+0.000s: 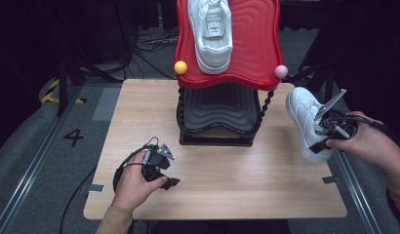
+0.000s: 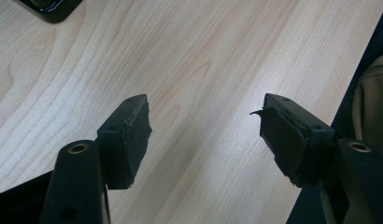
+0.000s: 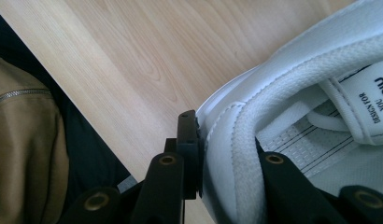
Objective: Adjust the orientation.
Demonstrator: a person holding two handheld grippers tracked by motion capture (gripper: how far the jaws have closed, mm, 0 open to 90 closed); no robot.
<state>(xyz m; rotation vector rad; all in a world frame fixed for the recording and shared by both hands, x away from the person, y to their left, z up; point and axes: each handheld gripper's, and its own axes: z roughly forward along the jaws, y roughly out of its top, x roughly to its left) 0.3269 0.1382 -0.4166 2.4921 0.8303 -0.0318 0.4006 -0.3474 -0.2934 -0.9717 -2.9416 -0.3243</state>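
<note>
A white sneaker (image 1: 305, 122) hangs tilted above the table's right edge, toe pointing away. My right gripper (image 1: 330, 130) is shut on its heel collar; in the right gripper view one jaw sits outside the padded collar (image 3: 245, 154) and the other inside the shoe. A second white sneaker (image 1: 211, 34) lies on the red top shelf (image 1: 256, 44) of a two-tier rack. My left gripper (image 1: 165, 170) rests low over the wood near the front left, its jaws wide apart with only bare table (image 2: 199, 79) between the pads (image 2: 133, 135).
The rack's black lower shelf (image 1: 217, 109) is open at the table's middle back, with twisted posts and a yellow ball (image 1: 181, 67) and pink ball (image 1: 281, 71) at the red shelf's corners. The table edge runs close under the held shoe. Cables lie on the floor behind.
</note>
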